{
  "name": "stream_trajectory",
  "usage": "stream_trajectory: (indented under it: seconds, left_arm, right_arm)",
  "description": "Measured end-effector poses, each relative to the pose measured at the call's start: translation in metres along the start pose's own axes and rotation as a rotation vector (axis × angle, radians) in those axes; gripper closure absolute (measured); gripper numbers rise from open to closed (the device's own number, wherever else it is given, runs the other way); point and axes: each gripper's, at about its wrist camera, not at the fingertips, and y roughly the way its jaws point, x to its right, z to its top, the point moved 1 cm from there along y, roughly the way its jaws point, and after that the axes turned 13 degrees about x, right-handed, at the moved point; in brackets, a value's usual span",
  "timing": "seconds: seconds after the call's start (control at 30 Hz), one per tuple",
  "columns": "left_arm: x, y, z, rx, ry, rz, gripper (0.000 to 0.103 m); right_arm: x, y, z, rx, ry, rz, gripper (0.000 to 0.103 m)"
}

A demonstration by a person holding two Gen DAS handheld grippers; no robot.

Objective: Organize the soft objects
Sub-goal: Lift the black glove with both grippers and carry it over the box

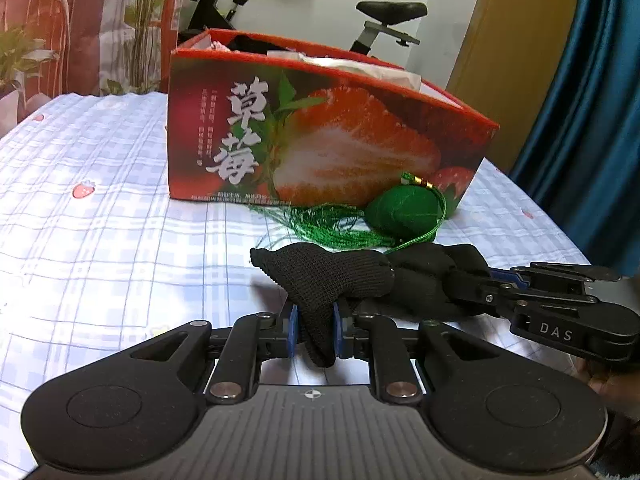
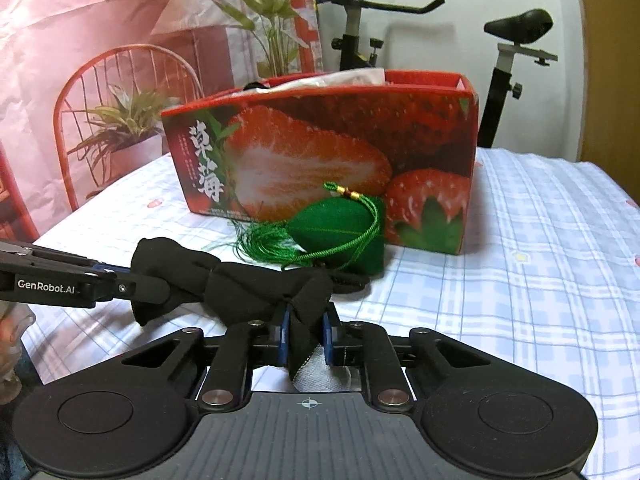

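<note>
Black knitted glove, stretched between two grippers just above a blue-and-white checked tablecloth on the table. Left gripper seen from its own camera: jaws nearly closed, blue pads pinching one end of the glove, a fold of black knit hanging down between them. Right gripper reaching in from the right side of that view, jaws likewise drawn in tight on the glove's other end. From the right wrist view, right gripper clamped on a bunched fold of glove, pale grey lining showing below the pads; left gripper entering from the left, gripping the far end. Just behind the glove, a green fabric pouch with a long green tassel and cord, lying on the cloth and leaning against a red strawberry-printed cardboard box. Box open at the top, white and dark items showing inside. Exercise bike behind the table.
</note>
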Motion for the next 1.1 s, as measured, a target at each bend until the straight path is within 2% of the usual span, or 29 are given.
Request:
stream_trajectory:
  seconds: [0.27, 0.6, 0.83, 1.1]
  left_arm:
    - [0.009, -0.022, 0.031, 0.102, 0.042, -0.019, 0.085]
    - [0.023, -0.04, 0.082, 0.234, 0.07, -0.046, 0.085]
    - [0.023, -0.033, 0.115, 0.27, 0.067, -0.056, 0.085]
    - [0.015, -0.004, 0.147, 0.275, 0.049, -0.037, 0.085]
  right_arm:
    - [-0.007, -0.02, 0.022, 0.099, -0.031, 0.01, 0.089]
    - [-0.007, -0.044, 0.077, 0.264, -0.039, 0.006, 0.089]
    - [-0.007, -0.041, 0.116, 0.316, -0.064, 0.009, 0.089]
    - [0.005, -0.012, 0.157, 0.305, -0.059, 0.001, 0.089]
